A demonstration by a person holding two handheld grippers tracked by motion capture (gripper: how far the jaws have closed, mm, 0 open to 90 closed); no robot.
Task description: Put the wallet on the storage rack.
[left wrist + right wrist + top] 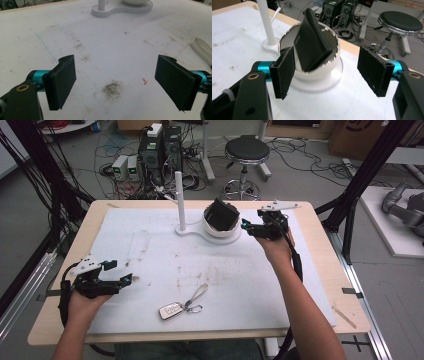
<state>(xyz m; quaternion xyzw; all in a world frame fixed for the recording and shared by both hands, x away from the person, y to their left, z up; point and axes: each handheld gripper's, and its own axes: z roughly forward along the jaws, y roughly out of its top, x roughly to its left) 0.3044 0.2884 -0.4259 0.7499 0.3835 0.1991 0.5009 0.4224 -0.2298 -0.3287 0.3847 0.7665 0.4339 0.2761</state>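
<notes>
My right gripper [327, 72] is spread wide beside the white bowl [329, 72]. The black wallet [312, 42] leans inside the bowl. My left gripper [115, 82] is spread too, far from the bowl.

1. Left gripper [119, 272]: black frame, grey three-cornered plate on top, black cable trailing off the rear.
2. Right gripper [245, 225]: same build, grey plate on top, black cable running back along the forearm.
3. Jaws were flat black rectangular pads [372, 70], fuzzy-looking face, edges a bit frayed.
4. Each pad sat on a teal anodised stub [37, 74] fixed to a black arm.
5. Brass-coloured ring [23, 88] set into the black arm near each pad mount.
6. Forearms bare, no sleeves in view.
</notes>
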